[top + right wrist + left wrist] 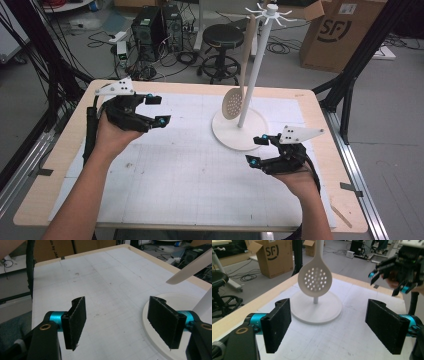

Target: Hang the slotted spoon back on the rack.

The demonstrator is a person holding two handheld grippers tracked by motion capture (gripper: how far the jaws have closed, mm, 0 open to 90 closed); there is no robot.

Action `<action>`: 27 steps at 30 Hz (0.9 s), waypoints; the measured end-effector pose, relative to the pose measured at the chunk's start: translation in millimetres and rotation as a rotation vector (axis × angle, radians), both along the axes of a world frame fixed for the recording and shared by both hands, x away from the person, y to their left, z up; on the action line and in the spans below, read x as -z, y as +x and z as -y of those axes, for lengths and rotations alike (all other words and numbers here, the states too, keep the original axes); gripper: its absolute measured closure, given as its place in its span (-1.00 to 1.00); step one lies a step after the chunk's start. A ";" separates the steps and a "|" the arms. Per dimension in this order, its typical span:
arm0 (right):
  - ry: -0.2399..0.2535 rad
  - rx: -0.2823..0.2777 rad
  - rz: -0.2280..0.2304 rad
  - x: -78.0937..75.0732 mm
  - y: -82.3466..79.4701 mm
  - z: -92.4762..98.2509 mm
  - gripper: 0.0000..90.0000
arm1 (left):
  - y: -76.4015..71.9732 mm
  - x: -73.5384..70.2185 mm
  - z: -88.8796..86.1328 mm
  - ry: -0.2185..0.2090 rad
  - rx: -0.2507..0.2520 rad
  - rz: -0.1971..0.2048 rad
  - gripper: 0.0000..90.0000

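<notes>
Keep the open, empty left gripper (156, 110) level with the slotted spoon (233, 103) hanging on the white stand (240, 130) at the tabletop's (165, 170) far right, right gripper (257, 150) open and empty near the base.

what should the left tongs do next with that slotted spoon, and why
Probably ease the left tongs forward toward the slotted spoon. Their jaws stand open and empty, aimed at its bowl, which hangs from the rack above the round base, with a gap between.
</notes>
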State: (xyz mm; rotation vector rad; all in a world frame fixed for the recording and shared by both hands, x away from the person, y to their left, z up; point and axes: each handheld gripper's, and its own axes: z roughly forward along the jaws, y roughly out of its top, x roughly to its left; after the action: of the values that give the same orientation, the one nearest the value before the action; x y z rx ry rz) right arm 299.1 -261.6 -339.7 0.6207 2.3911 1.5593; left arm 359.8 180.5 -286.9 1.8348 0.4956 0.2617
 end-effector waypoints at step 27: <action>-0.033 0.033 -0.028 10.4 5.3 -0.2 -0.34 | -15.2 65.7 -37.4 0.014 -0.049 -0.015 -0.62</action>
State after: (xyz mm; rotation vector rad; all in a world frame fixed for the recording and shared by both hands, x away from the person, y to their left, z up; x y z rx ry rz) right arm 304.4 -261.4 -350.1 0.6767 2.4093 1.5043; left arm 344.6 218.0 -352.6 1.8406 0.5513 0.2858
